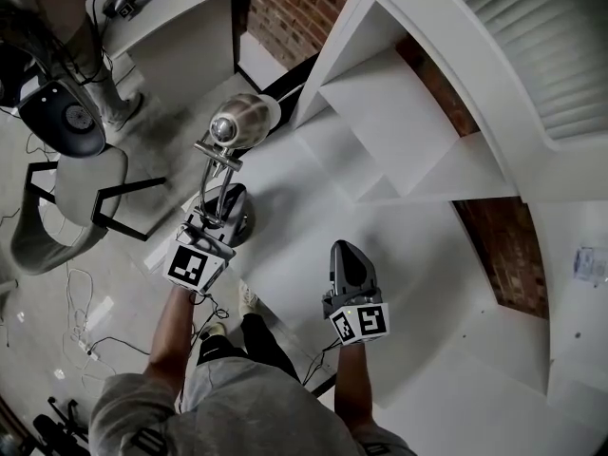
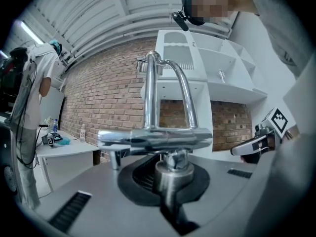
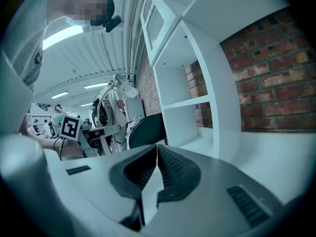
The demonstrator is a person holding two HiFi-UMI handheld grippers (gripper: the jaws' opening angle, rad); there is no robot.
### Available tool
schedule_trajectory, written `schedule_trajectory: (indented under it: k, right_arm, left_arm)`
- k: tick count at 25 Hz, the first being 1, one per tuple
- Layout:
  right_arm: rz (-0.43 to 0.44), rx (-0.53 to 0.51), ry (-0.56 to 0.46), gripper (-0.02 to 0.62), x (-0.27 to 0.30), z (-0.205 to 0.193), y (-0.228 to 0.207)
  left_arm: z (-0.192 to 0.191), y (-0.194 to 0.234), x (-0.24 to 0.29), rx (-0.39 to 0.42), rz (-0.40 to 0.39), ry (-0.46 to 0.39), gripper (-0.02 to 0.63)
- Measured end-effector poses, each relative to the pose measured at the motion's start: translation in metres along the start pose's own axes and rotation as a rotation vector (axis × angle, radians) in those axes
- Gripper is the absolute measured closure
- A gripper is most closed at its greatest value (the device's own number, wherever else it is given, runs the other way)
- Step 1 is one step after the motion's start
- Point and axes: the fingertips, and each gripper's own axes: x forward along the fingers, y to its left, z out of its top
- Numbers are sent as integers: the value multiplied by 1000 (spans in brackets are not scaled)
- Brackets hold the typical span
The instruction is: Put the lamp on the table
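"Where's the lamp [image 1: 228, 155]?"

"Clamped in my left gripper [image 1: 222, 218], over the table's [image 1: 418, 255] left edge. My right gripper [image 1: 348, 252] is to its right, above the table's near part."

"Around that?"

"Shelf unit [image 1: 399, 122] far right, by the table. Chair [image 1: 81, 188] on the floor, left. Desk [image 1: 180, 12] beyond it, far left."

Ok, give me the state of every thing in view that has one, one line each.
lamp: upright, gripped low on its chrome stem, at the left edge of the table; whether its base rests there, cannot tell.
left gripper: shut on the lamp.
right gripper: shut, nothing between its jaws, held over the table.
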Motion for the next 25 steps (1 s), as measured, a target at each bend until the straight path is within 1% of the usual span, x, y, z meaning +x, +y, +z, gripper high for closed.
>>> schedule_trajectory:
  k: [5,9,10,12,17,18,20,25]
  right_arm:
    - [-3,-6,-4,572,-7,0,4]
    - [-8,-1,-7,572,-11,1,6]
    - [-10,2,-8,572,-12,2,7]
    - [-14,9,-12,572,-14,2,7]
    - [-17,13,-18,571,-17,3,9]
    - [-17,13,-18,572,-17,3,10]
    - [-14,14,-19,572,-18,2,11]
    - [-4,10,-27,572,-16,4,18]
  left_arm:
    - [-1,1,0,9,8,-5,603]
    - [-1,2,0,-24,6,-4,597]
    - [-2,3,0,-37,7,-4,577]
    - [-6,6,0,-45,11,-3,504]
    - [-17,8,-4,-20,21,28,350]
    - [-18,9,-5,-14,23,33,330]
    - [-18,8,-7,-6,19,33,314]
    - [-17,7,-15,-13,17,43,314]
